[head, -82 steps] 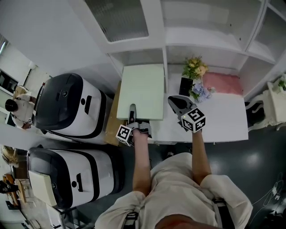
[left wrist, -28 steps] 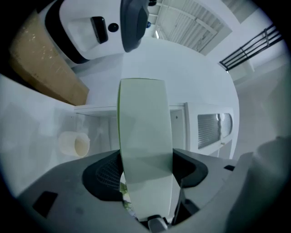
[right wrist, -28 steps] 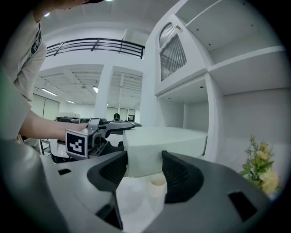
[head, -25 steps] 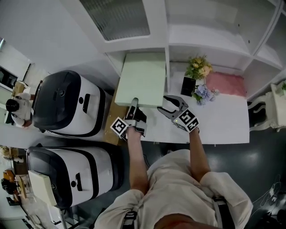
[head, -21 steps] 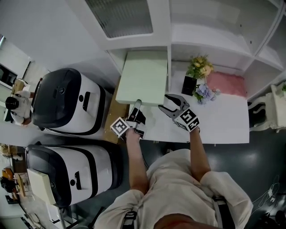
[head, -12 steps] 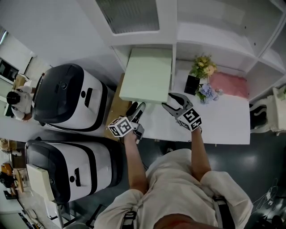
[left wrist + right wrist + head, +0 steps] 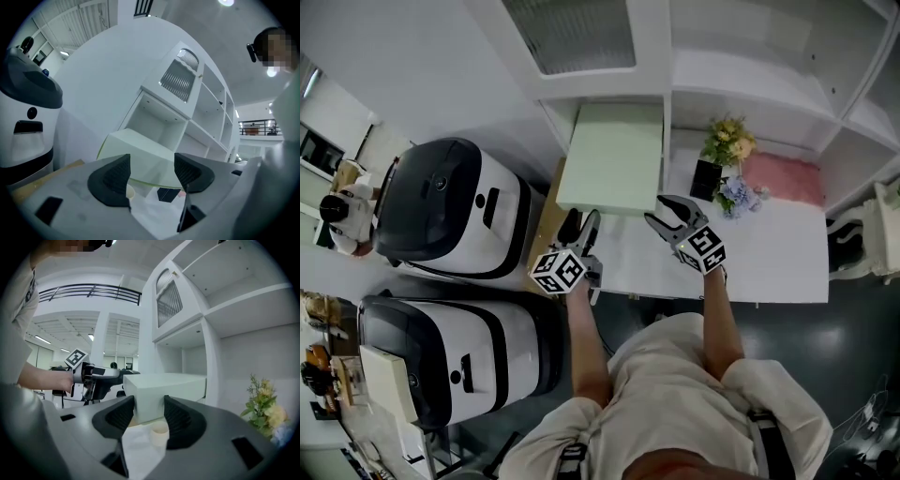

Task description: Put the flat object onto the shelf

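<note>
The flat object (image 7: 614,159) is a pale green slab lying level, its far end at the mouth of the white shelf's lower left cubby (image 7: 602,97). My left gripper (image 7: 581,227) stands open just short of the slab's near edge, touching nothing. From the left gripper view, the slab (image 7: 140,151) lies beyond the left gripper (image 7: 152,171), whose jaws are empty. My right gripper (image 7: 667,212) sits at the slab's near right corner with its jaws closing. In the right gripper view that corner (image 7: 164,383) shows between the right gripper (image 7: 149,414) jaws, and the pads are not pressing on it.
A small cream cup (image 7: 159,431) stands under the slab's near end on the white table (image 7: 759,258). Flowers (image 7: 727,148), a dark box (image 7: 703,178) and a pink cloth (image 7: 780,175) lie at the right. Two black-and-white machines (image 7: 441,220) stand at the left.
My left gripper let go of the slab's near edge, opened and drew back. The slab has slid further toward the cubby. My right gripper stays at its near right corner.
</note>
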Available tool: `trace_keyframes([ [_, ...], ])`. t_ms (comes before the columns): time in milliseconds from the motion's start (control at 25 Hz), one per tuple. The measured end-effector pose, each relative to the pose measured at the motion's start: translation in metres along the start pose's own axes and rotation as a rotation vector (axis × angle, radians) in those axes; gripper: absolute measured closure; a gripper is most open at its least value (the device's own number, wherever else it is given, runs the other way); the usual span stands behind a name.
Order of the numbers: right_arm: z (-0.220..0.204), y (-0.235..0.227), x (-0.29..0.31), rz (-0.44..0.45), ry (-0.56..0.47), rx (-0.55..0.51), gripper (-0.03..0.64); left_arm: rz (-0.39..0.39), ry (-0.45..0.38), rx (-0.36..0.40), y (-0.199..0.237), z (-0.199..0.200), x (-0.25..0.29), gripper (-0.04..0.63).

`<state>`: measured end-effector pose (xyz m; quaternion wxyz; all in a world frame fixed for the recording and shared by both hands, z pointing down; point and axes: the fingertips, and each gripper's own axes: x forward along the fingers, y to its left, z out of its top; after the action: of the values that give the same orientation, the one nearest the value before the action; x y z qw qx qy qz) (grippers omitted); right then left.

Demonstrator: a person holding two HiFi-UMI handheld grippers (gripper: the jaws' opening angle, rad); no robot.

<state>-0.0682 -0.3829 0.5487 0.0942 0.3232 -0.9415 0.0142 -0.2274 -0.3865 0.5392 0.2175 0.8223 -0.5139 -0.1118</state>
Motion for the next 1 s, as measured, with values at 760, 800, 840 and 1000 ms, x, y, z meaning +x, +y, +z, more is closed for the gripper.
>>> trace_keyframes([
  [760, -0.002, -0.012, 0.004, -0.029, 0.013, 0.014, 0.374, 0.167, 0.059, 0.290, -0.006, -0.008, 0.024, 0.543],
  [800, -0.002, -0.013, 0.003, -0.029, 0.012, 0.015, 0.375, 0.164, 0.057, 0.283, -0.006, -0.008, 0.025, 0.556],
  [840, -0.003, -0.014, 0.003, -0.029, 0.011, 0.017, 0.376, 0.161, 0.055, 0.279, -0.006, -0.008, 0.026, 0.561],
  [1000, -0.001, -0.018, 0.006, -0.033, 0.007, 0.015, 0.379, 0.154, 0.048, 0.265, -0.006, -0.008, 0.031, 0.572],
])
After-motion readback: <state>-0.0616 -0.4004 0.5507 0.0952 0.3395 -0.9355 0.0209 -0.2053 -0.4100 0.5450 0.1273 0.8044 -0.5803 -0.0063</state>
